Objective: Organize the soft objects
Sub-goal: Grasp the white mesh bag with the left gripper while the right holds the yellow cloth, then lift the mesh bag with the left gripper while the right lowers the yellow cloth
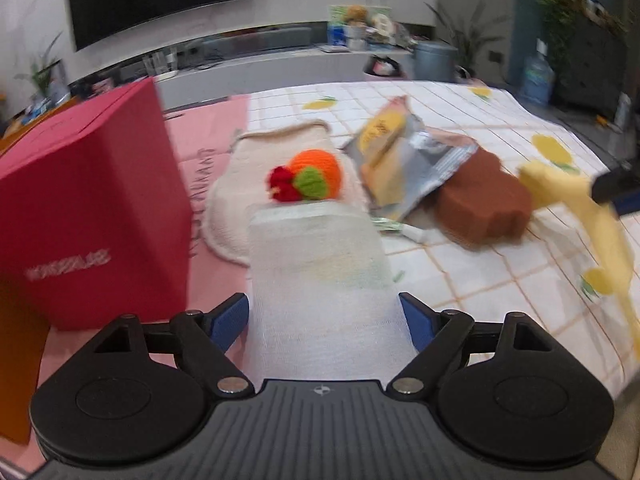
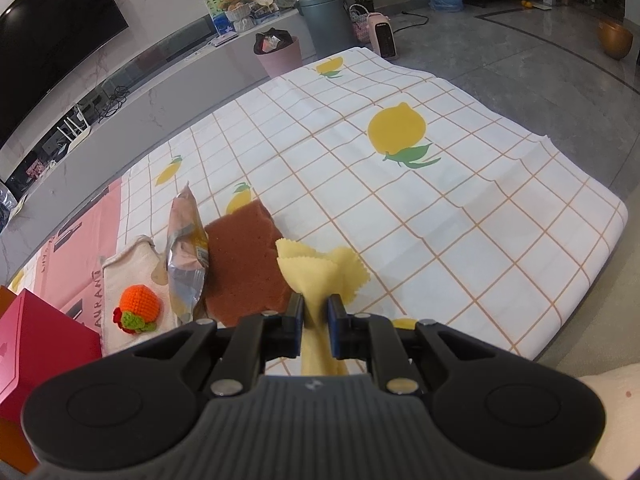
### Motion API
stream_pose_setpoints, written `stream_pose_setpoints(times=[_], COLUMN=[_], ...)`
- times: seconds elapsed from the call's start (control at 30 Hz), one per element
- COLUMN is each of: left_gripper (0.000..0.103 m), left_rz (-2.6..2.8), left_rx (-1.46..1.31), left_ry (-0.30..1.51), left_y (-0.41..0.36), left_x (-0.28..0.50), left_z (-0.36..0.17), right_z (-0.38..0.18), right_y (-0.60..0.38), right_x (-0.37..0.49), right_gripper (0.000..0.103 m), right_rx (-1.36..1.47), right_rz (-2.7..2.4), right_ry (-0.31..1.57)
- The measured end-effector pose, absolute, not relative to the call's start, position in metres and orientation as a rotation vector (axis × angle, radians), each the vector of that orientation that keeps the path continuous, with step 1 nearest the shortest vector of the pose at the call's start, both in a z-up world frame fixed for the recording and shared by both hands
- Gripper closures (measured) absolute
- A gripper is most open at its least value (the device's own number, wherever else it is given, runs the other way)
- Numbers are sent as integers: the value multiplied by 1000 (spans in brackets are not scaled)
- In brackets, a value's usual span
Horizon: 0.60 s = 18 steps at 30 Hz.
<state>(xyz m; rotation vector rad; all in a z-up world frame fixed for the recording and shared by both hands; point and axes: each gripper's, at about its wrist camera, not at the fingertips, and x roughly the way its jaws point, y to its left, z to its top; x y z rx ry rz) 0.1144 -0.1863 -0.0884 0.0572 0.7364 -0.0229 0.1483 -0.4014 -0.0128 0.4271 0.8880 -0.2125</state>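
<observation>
My left gripper [image 1: 324,316] is shut on a white gauze-wrapped bundle [image 1: 320,280], held above the table beside the red box [image 1: 92,204]. My right gripper [image 2: 314,314] is shut on a yellow cloth [image 2: 320,270], lifted over the table; the cloth also shows at the right of the left wrist view [image 1: 580,204]. On the table lie a brown sponge [image 2: 244,260], a silver snack bag [image 2: 186,256], and an orange crochet fruit [image 2: 138,306] on a cream knitted cloth [image 2: 132,256].
A checked lemon-print tablecloth [image 2: 440,208] covers the table, with a pink mat [image 2: 80,240] at its left. The open red box stands at the left edge. The table's right and near edges drop to the grey floor [image 2: 540,60].
</observation>
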Motion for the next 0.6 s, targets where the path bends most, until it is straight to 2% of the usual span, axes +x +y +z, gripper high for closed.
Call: stream_pose_setpoints(times=[0.23,0.3,0.6], left_gripper=[5,0,0], left_rz=[-13,-14,-53], left_rx=[11,21,17], left_ry=[684,651,584], left_y=[-165,-161,-157], left_x=[103,97,84], left_z=[-91,-95,-102], right_z=[-13,-13,-15], right_y=[-397,-396,-396], right_x=[149,149,149], right_gripper=[91,91,91], right_rx=[407,401,401], right_rz=[-211,-210,-205], right_ry=[894,896,901])
